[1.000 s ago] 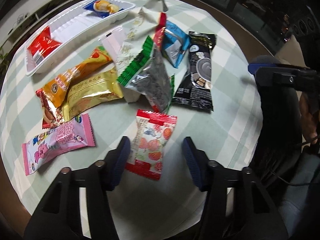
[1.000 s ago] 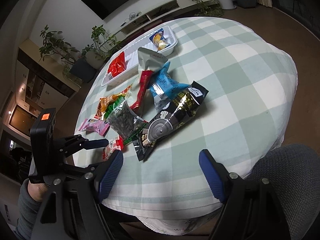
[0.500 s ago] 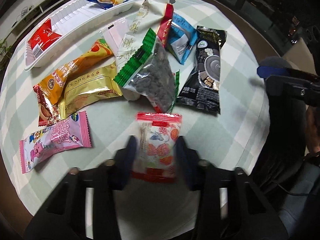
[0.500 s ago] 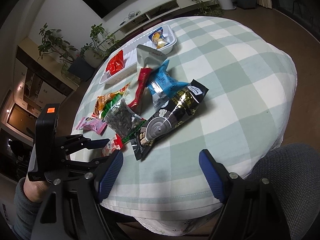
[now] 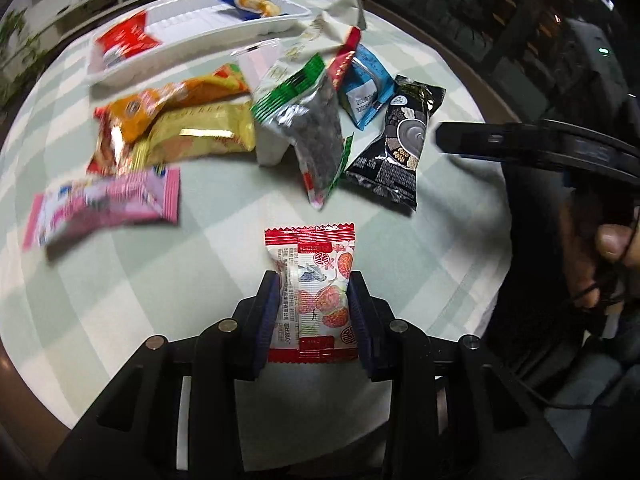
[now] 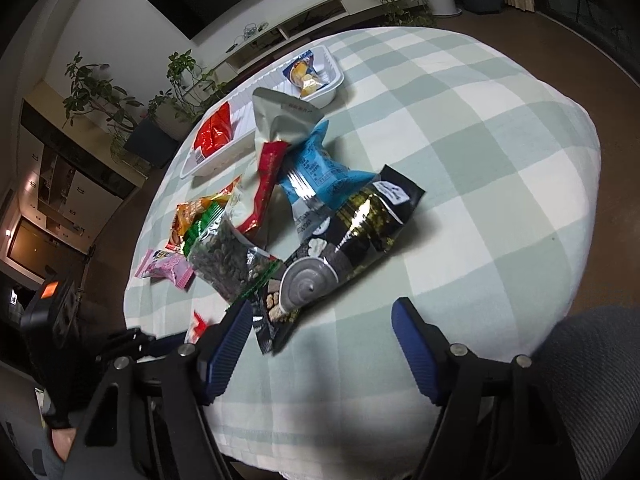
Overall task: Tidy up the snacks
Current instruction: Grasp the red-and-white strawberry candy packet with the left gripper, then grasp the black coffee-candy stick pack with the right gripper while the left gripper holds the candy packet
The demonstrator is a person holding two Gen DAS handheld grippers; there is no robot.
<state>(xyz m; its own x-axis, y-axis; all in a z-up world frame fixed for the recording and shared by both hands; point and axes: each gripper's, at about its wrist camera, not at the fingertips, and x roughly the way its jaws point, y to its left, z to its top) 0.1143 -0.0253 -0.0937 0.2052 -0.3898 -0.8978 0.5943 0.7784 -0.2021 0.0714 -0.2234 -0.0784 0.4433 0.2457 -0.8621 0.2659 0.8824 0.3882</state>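
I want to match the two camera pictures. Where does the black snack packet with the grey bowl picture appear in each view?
Left wrist view: the black snack packet lies right of centre, at the right end of the snack pile.
Right wrist view: it lies at the centre, nearest to the right tool, whose jaws stand open.
Shared landmark: the white tray at the far side of the table.

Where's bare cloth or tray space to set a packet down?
Free: white tray middle, between red packet and blue packet; checked cloth right of black packet. Crowded: the central pile around the seed bag.
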